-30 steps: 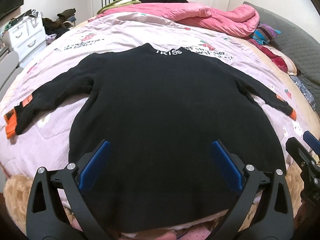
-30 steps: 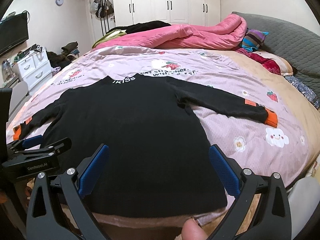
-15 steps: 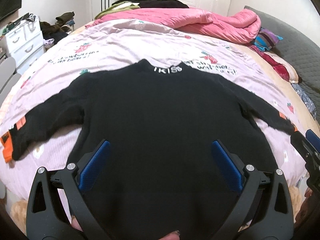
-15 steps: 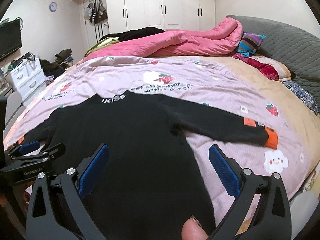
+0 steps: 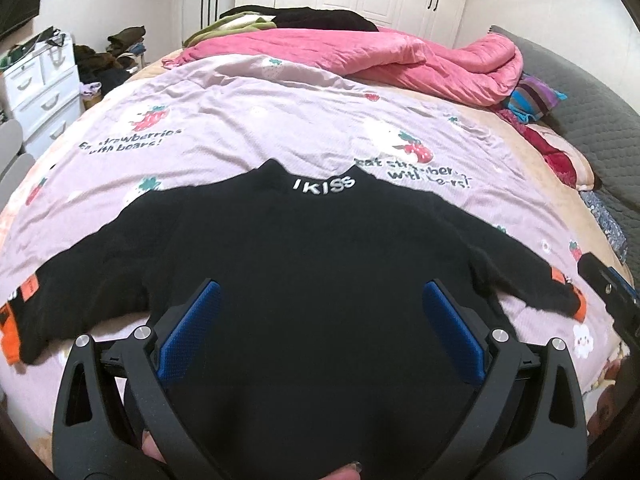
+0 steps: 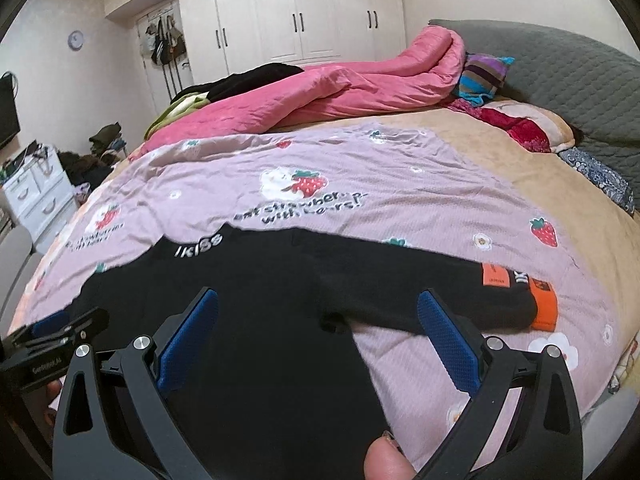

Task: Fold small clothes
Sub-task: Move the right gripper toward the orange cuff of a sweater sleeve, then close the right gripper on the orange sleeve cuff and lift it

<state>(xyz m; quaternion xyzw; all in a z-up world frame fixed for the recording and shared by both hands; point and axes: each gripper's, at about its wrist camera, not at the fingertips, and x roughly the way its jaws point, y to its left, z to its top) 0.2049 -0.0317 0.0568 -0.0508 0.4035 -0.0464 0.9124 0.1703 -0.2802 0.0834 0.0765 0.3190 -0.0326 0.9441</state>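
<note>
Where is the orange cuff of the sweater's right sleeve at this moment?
In the right wrist view, the orange cuff lies far right on the lilac bedspread, just above a white flower print and beyond the open right gripper.

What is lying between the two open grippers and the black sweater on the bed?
Nothing visible. The left gripper and right gripper are open above the black sweater, which lies flat and uncovered on the lilac sheet.

Showing black across the sweater (image 5: 312,264) — white lettering at its collar (image 5: 324,185), orange cuffs (image 6: 545,307). Lying under it, a lilac sheet (image 5: 248,128) printed with strawberries and bears — beyond, a pink quilt (image 6: 340,88), a grey headboard (image 6: 560,80).
</note>
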